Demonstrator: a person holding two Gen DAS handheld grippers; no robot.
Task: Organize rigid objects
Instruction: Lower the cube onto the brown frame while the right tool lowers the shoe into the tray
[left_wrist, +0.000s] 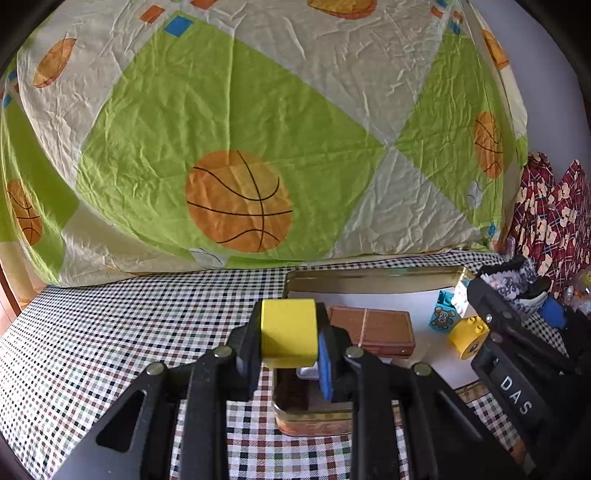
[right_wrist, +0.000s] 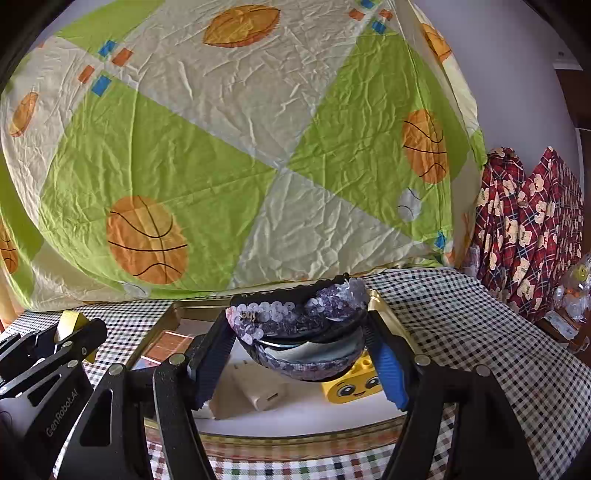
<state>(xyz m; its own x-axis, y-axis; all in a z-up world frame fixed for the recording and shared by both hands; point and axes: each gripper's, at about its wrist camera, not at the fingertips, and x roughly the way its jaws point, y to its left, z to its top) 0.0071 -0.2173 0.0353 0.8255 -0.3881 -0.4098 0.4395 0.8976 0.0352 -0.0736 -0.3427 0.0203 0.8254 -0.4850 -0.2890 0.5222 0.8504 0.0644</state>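
My left gripper (left_wrist: 289, 338) is shut on a yellow block (left_wrist: 289, 332) and holds it above the near left corner of an open gold tin (left_wrist: 373, 275). Inside the tin lie a brown box (left_wrist: 373, 328), a blue picture brick (left_wrist: 441, 317) and a yellow face brick (left_wrist: 469, 336). My right gripper (right_wrist: 301, 339) is shut on a purple sequinned pouch (right_wrist: 299, 328) and holds it over the same tin (right_wrist: 384, 306). Below it sit the yellow face brick (right_wrist: 351, 384) and a white plug (right_wrist: 258, 391). The left gripper shows in the right wrist view (right_wrist: 70, 325), at the left.
The tin stands on a checked tablecloth (left_wrist: 129, 332). A green and cream basketball-print sheet (left_wrist: 229, 140) hangs close behind the table. A red patterned cloth (right_wrist: 528, 229) hangs at the far right, with small clutter (right_wrist: 576, 291) beside it.
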